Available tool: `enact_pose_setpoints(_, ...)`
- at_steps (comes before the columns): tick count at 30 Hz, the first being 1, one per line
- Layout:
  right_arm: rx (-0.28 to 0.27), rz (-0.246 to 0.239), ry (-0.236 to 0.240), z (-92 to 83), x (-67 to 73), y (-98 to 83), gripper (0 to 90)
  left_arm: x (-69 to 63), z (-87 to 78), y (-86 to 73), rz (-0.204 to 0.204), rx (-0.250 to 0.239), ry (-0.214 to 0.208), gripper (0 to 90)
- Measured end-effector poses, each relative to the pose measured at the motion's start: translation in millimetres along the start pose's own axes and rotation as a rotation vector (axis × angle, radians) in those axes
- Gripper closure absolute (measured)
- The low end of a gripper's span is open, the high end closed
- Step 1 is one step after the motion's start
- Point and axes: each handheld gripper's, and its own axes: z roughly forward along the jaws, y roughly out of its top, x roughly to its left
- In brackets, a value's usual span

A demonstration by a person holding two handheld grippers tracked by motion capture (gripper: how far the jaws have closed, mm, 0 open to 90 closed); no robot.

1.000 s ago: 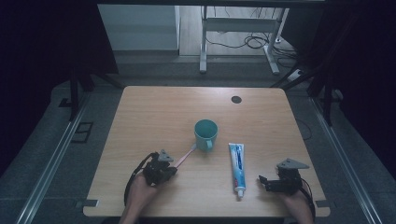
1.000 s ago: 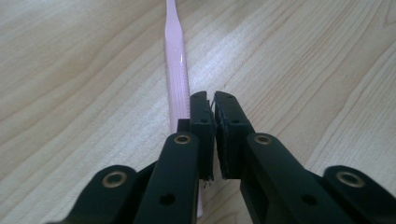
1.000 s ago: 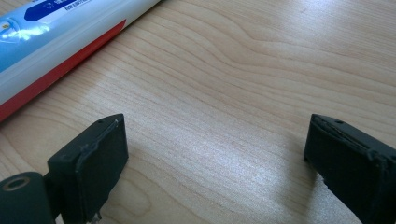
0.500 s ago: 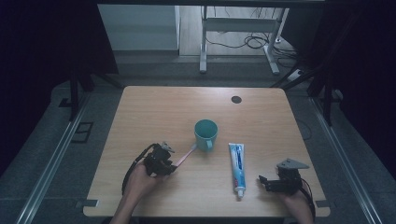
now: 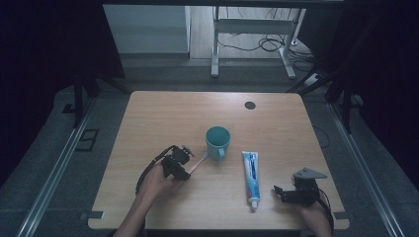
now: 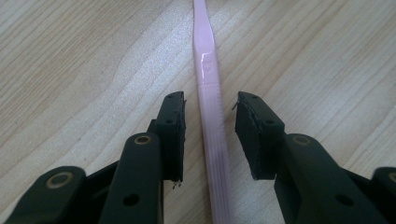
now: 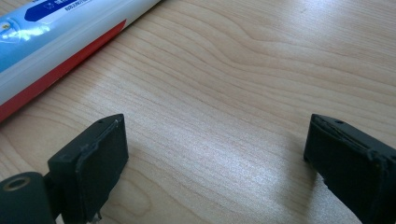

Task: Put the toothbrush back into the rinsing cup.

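A pink toothbrush (image 6: 205,56) lies flat on the wooden table (image 5: 163,113), its far end by the teal cup (image 5: 218,141). My left gripper (image 6: 210,99) straddles its handle. The jaws have just been opening, and the pads (image 6: 173,126) stand clear of the handle on both sides. In the high view the left gripper (image 5: 186,173) sits left of the cup with the toothbrush (image 5: 198,162) running from it. A toothpaste tube (image 5: 251,177) lies right of the cup. My right gripper (image 5: 279,192) rests near the front right, open wide over bare wood, with the tube (image 7: 56,32) at its upper left.
A dark round grommet (image 5: 250,105) sits in the table's far right part. A cable loops from the left gripper over the table. Beyond the table are a dark floor and metal desk legs (image 5: 215,54).
My left hand has moved a little farther up the table, toward the cup, over the toothbrush. The toothbrush, cup, tube and right gripper have stayed where they were.
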Motion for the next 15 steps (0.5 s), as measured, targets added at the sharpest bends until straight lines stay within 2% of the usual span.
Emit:
enact_pose_setpoints(11, 0.000, 0.000, 0.000, 0.0, 0.0, 0.0, 5.8, 2.6, 6.0, 18.3, -0.029, 0.088, 0.002, 65.4)
enact_pose_setpoints(15, 0.000, 0.000, 0.000, 0.0, 0.0, 0.0, 5.7, 2.2, 9.3, 23.2, -0.024, 0.118, 0.011, 66.5)
